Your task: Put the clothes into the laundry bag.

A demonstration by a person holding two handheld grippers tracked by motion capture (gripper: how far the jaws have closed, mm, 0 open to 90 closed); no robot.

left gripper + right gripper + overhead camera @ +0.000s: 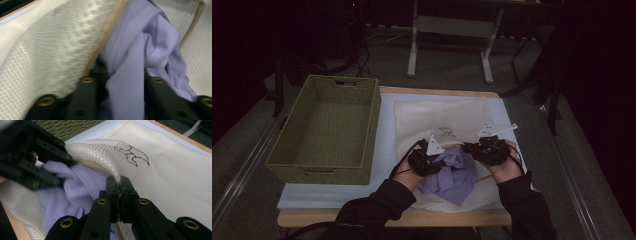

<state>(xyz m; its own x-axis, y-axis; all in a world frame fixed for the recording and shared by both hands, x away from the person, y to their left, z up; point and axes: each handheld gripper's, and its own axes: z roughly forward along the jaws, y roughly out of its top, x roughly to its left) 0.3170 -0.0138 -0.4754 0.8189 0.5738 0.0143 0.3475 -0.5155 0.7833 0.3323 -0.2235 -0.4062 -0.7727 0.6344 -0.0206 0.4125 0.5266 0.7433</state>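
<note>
Lavender cloth [452, 170] — crumpled, soft-folded

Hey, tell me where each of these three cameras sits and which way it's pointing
High view: above the person's side of the table, looking forward and down; both forearms, left claw and right claw show, beside a basket.
Left gripper view: rides the left claw, looking along its jaws at lilac cloth between them.
Right gripper view: rides the right claw, jaws shut on the mesh bag edge; the left claw shows farther off.
Shared: all three show the lilac cloth and mesh bag.
</note>
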